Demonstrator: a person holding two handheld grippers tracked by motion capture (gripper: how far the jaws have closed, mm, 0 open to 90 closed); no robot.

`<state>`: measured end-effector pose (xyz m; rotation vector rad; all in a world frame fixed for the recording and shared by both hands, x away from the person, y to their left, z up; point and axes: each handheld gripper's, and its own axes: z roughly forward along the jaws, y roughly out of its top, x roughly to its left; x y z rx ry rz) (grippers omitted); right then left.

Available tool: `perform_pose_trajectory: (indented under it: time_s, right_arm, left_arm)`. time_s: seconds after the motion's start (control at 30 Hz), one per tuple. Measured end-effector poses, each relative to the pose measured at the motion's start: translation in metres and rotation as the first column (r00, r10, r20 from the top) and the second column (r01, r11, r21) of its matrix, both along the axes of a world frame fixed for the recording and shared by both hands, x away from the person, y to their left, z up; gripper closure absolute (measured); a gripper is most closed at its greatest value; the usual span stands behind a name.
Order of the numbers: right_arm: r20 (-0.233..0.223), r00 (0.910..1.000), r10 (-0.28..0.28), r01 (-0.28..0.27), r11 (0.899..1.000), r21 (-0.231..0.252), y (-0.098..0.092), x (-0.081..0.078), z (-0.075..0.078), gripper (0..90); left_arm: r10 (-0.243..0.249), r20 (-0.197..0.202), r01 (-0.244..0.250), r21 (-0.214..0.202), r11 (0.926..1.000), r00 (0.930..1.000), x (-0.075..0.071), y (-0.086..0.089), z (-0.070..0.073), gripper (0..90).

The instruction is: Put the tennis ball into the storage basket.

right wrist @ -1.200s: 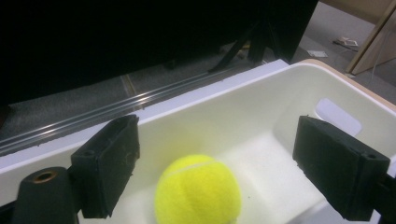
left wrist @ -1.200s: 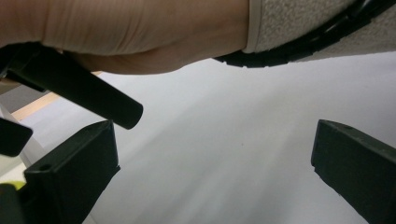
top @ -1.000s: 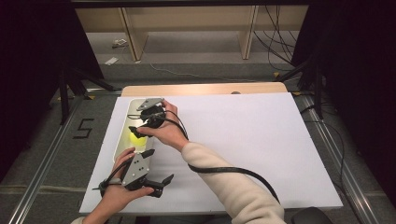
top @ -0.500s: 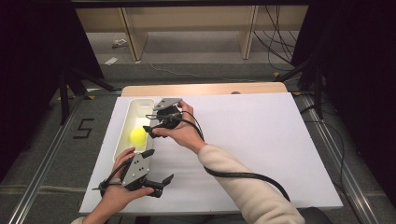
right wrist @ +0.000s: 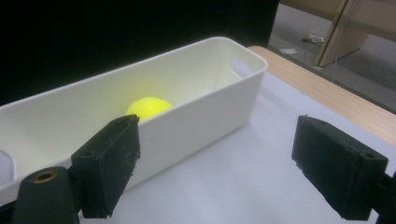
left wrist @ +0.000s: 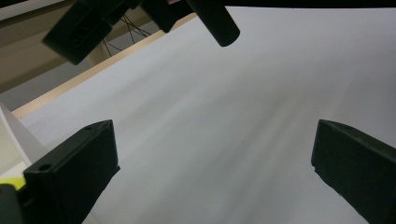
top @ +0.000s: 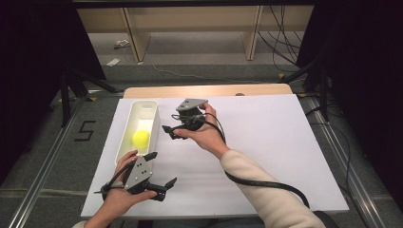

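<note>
A yellow ball [top: 141, 138] lies inside a long white bin [top: 124, 136] at the left of the white table sheet. In the right gripper view the ball [right wrist: 148, 106] shows over the bin's near wall [right wrist: 210, 112]. My right gripper [top: 169, 132] hovers just right of the bin, pointing at it, open and empty [right wrist: 219, 158]. My left gripper [top: 161, 168] rests near the table's front edge, below the bin, open with nothing between its jaws [left wrist: 215, 163]. A yellow sliver of the ball [left wrist: 9, 184] shows at the left edge of the left gripper view.
The white sheet [top: 266, 142] covers the table, with a wooden strip [top: 209, 90] along the far edge. The right gripper's black cable [top: 256, 183] trails across the sheet under the sleeve. Dark stands and metal rails flank the table.
My right gripper has drawn back to the right from above the bin, leaving the ball uncovered inside it. The left gripper has stayed put.
</note>
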<state>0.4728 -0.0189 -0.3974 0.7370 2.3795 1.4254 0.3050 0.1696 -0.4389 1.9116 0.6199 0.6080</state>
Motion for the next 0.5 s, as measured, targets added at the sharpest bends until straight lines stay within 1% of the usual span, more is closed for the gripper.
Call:
perform_pose_trajectory:
  time_s: [0.1,0.27,0.33,0.37,0.4,0.43,0.47,0.5]
  right_arm:
    - [0.001,0.9999,-0.017,0.017,1.0,-0.001,-0.014,-0.001,-0.001,15.8]
    - [0.007,0.9981,-0.061,0.061,0.998,0.018,-0.042,-0.006,-0.004,15.8]
    - [0.006,0.9968,-0.08,0.08,0.996,0.026,-0.053,-0.007,-0.005,15.9]
    - [0.01,0.9962,-0.087,0.086,0.996,0.028,-0.06,-0.008,-0.006,15.9]
    - [0.013,0.9953,-0.096,0.095,0.995,0.029,-0.066,-0.009,-0.007,15.9]
    - [0.011,0.9946,-0.103,0.103,0.994,0.031,-0.072,-0.01,-0.008,15.8]
    - [0.011,0.994,-0.109,0.109,0.994,0.032,-0.077,-0.011,-0.009,15.9]
    - [0.009,0.9935,-0.113,0.113,0.993,0.029,-0.082,-0.012,-0.01,15.9]
  left_arm:
    - [0.0,0.0,0.0,0.0,1.0,1.0,0.0,0.0,0.0,0.0]
    - [0.008,-0.003,-0.008,0.001,1.0,1.0,0.0,-0.001,0.0,0.0]
    - [-0.005,-0.02,0.005,-0.005,1.0,0.9998,-0.001,-0.003,-0.001,0.0]
    - [-0.016,-0.032,0.015,-0.018,0.9997,0.9994,-0.002,-0.004,-0.002,0.0]
    - [-0.017,-0.029,0.016,-0.017,0.9997,0.9994,-0.001,-0.003,-0.001,0.0]
    - [-0.02,-0.036,0.019,-0.025,0.9995,0.9991,-0.001,-0.003,-0.002,0.0]
    - [-0.045,-0.067,0.042,-0.054,0.9977,0.9967,-0.003,-0.005,-0.003,0.0]
    - [-0.012,-0.024,0.011,-0.017,0.9998,0.9996,0.0,-0.002,-0.002,0.0]
